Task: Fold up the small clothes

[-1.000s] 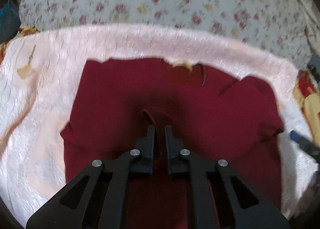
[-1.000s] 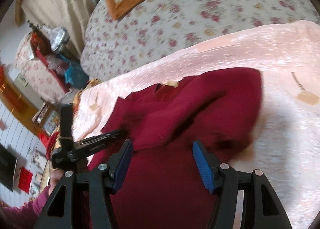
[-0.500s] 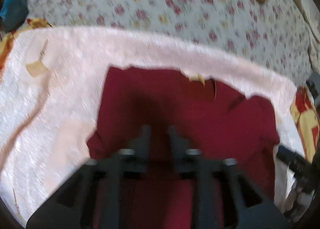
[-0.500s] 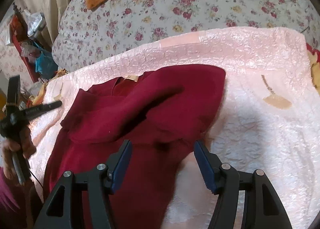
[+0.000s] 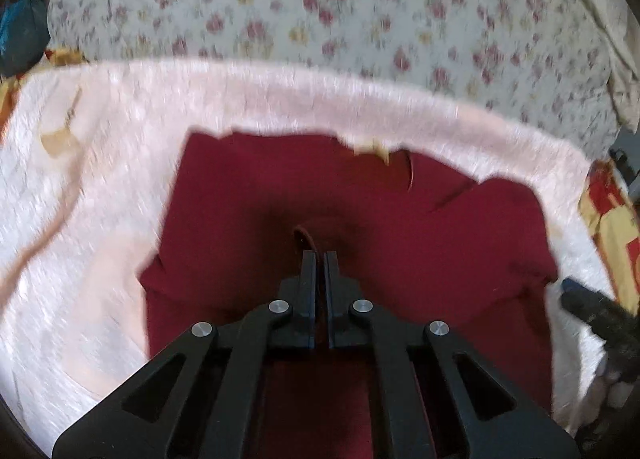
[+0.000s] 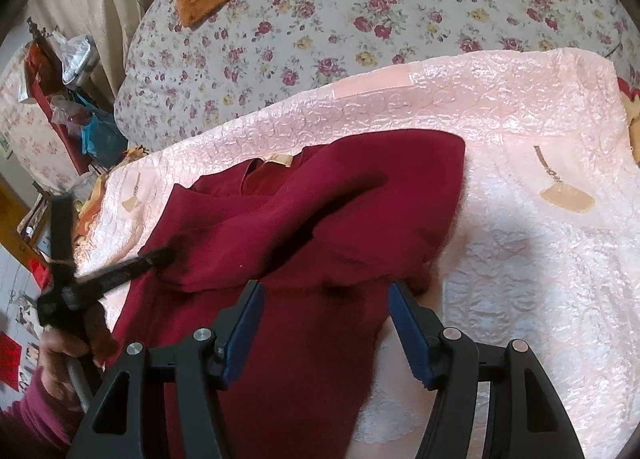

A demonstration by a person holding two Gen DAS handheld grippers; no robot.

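Ahead of both tools, dark red knit top [image 6: 320, 243] lies on pink quilted blanket [image 6: 520, 119]. Left gripper [image 5: 319, 259] pinches sleeve cuff at garment middle; right gripper [image 6: 324, 299] gapes, empty. Sleeves folded in; body folds remain.

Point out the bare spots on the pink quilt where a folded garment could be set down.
The widest bare patch of the pink quilt lies right of the red garment, around the fan motif. A narrower strip runs between the garment's collar and the floral bedspread. It is crowded at the garment's left edge, where the left gripper pinches cloth; the right gripper hovers open.
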